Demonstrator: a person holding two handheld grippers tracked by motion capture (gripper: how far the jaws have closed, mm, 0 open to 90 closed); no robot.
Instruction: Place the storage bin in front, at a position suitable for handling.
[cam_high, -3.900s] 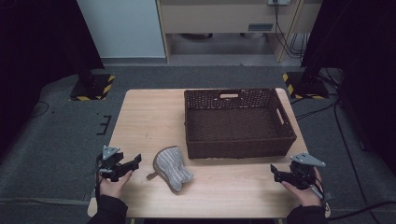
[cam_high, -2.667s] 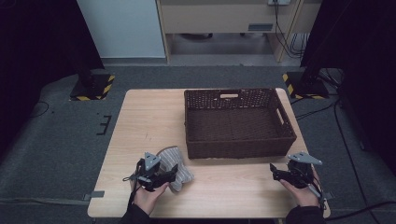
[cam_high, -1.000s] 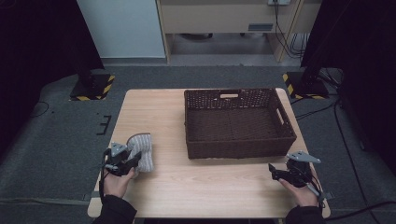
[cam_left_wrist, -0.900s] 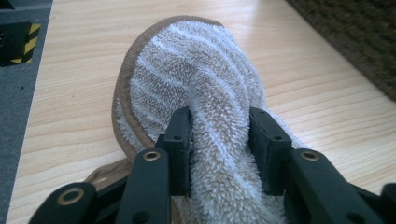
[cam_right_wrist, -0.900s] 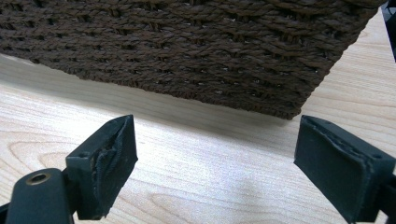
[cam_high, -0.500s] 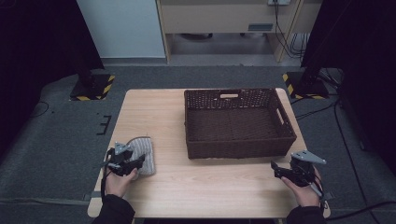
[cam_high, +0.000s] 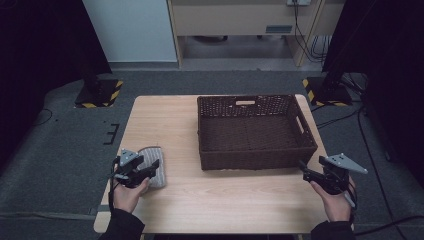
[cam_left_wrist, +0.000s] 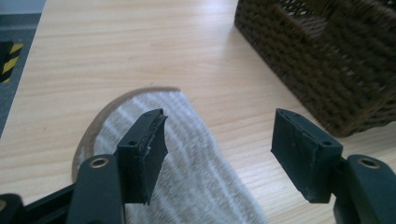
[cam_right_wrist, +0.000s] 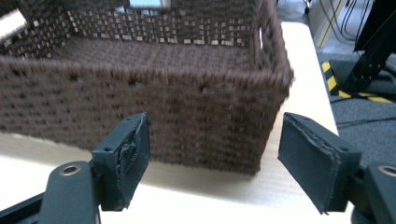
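- Grey carpet and dark curtains surround a light wooden table (cam_high: 225, 205), with black stands on yellow-and-black striped feet on the floor beyond its far corners.
- Landmark for all places: the dark brown wicker basket (cam_high: 255, 131), rectangular, with cut-out handles, standing on the far right part of the table.
- A grey-and-white striped sock (cam_high: 152, 164) lies flat on the table, well to the left of the basket and nearer the person than the basket's front wall, close to the table's left edge.
- In the left gripper view the sock (cam_left_wrist: 187, 172) spreads under the jaws, its rounded brown-edged end pointing away, with a corner of the basket (cam_left_wrist: 327, 60) at the upper right.
- The left gripper (cam_high: 142, 171) sits over the near end of the sock, away from the basket. Its jaws have just been opening and stand wide apart; the sock lies beneath and between them, but the pads do not press on it, so nothing is held.
- The right gripper (cam_high: 307, 175) is off the basket's near right corner, just in front of its front wall, not touching it.
- In the right gripper view its jaws frame that corner of the basket (cam_right_wrist: 187, 107). They have just been closing a little, yet a broad gap remains with nothing between the pads.
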